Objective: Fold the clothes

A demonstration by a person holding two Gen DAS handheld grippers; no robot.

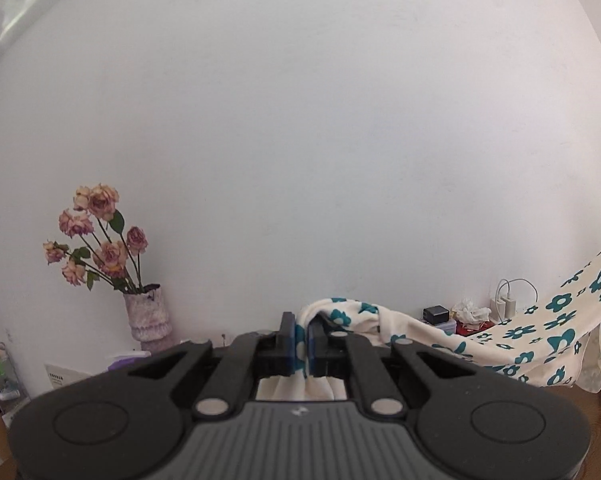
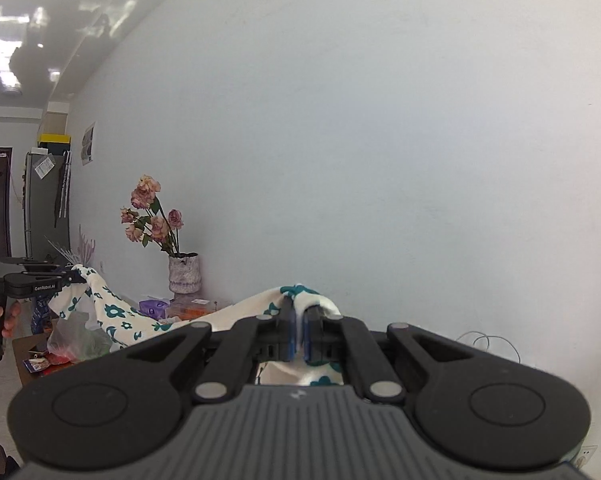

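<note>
A cream garment with teal flower print (image 1: pixel 532 332) hangs in the air, stretched between my two grippers. My left gripper (image 1: pixel 300 344) is shut on one bunched edge of it, and the cloth runs off to the right. In the right wrist view my right gripper (image 2: pixel 299 336) is shut on another edge of the floral garment (image 2: pixel 120 312), which sags away to the left. There the left gripper (image 2: pixel 74 278) shows at the far left, held by a hand (image 2: pixel 4 316), pinching the cloth. Both grippers point almost level at a white wall.
A vase of dried pink roses (image 1: pixel 146 316) stands by the wall (image 1: pixel 300 140). A black box (image 1: pixel 435 313), crumpled tissue, a charger with white cable (image 1: pixel 506 304) and a purple pack (image 2: pixel 154 307) lie along the wall. A plastic bag (image 2: pixel 76 340) sits at lower left.
</note>
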